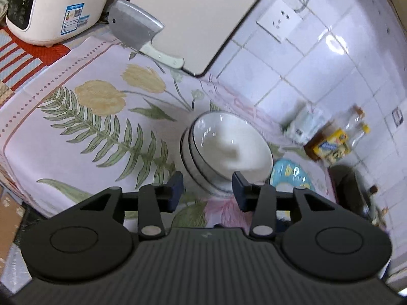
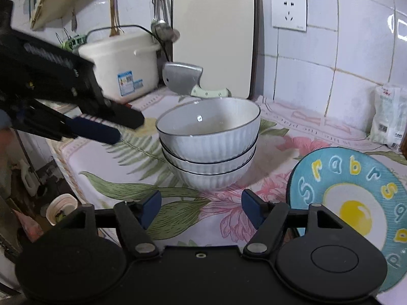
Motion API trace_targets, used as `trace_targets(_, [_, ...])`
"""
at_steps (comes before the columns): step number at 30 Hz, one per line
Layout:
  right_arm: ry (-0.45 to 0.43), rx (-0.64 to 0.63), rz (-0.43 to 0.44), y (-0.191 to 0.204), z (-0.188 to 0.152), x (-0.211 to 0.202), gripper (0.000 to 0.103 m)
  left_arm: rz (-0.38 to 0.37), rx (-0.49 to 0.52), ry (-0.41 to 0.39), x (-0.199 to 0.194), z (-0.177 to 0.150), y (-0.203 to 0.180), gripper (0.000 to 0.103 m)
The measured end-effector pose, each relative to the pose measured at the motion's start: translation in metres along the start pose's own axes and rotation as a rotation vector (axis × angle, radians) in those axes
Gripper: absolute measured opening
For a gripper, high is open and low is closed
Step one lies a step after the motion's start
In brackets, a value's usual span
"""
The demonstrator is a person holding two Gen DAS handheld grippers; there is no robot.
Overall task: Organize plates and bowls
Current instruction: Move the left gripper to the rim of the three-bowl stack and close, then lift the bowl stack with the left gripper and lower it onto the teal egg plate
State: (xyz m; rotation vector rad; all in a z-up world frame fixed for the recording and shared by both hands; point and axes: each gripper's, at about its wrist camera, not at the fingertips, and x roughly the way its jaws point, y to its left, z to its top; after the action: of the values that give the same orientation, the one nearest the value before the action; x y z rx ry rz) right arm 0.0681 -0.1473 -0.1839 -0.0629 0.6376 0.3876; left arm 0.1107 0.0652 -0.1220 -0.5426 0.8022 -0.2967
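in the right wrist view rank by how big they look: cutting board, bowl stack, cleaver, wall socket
1. cutting board
2. bowl stack
3. cleaver
4. wall socket, close to the cleaver, so that pair is unsure

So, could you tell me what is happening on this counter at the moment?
A person is tidying dishes with a handheld claw in each hand. Three white ribbed bowls are already nested in a stack on the floral tablecloth. The left claw sits just to the stack's left, open and holding nothing. The right claw is in front of the stack, also open and empty. A blue plate with an egg design lies to the right, untouched.
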Motion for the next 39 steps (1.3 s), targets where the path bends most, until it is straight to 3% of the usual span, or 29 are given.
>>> trace_targets(5, [0.037, -0.017, -0.025, 0.004, -0.003, 0.028, 0.079, -0.049, -0.099, -0.01, 0.016, 0.01, 0.018, 0.054])
trace_targets(8, [-0.014, -0.03, -0.031, 0.008, -0.004, 0.034, 0.092, -0.048, -0.132, 0.005, 0.031, 0.016, 0.027, 0.056])
trace_targets(12, [-0.052, -0.041, -0.035, 0.012, -0.002, 0.044, 0.093, -0.047, -0.145, 0.027, 0.05, 0.023, 0.036, 0.056])
trace_targets(19, [-0.122, -0.112, -0.158, 0.019, -0.003, 0.065, 0.1, -0.06, -0.17, 0.098, 0.084, 0.026, 0.04, 0.056])
trace_targets(25, [-0.136, -0.145, -0.181, 0.019, 0.001, 0.077, 0.103, -0.085, -0.173, 0.152, 0.102, 0.029, 0.044, 0.053])
trace_targets(29, [-0.125, -0.151, -0.18, 0.018, 0.003, 0.08, 0.103, -0.091, -0.157, 0.175, 0.11, 0.03, 0.045, 0.043])
trace_targets(34, [-0.096, -0.158, -0.193, 0.019, 0.007, 0.087, 0.103, -0.086, -0.13, 0.184, 0.116, 0.029, 0.044, 0.038])
trace_targets(39, [-0.069, -0.153, -0.204, 0.019, 0.012, 0.093, 0.103, -0.115, -0.212, 0.198, 0.12, 0.031, 0.054, 0.04])
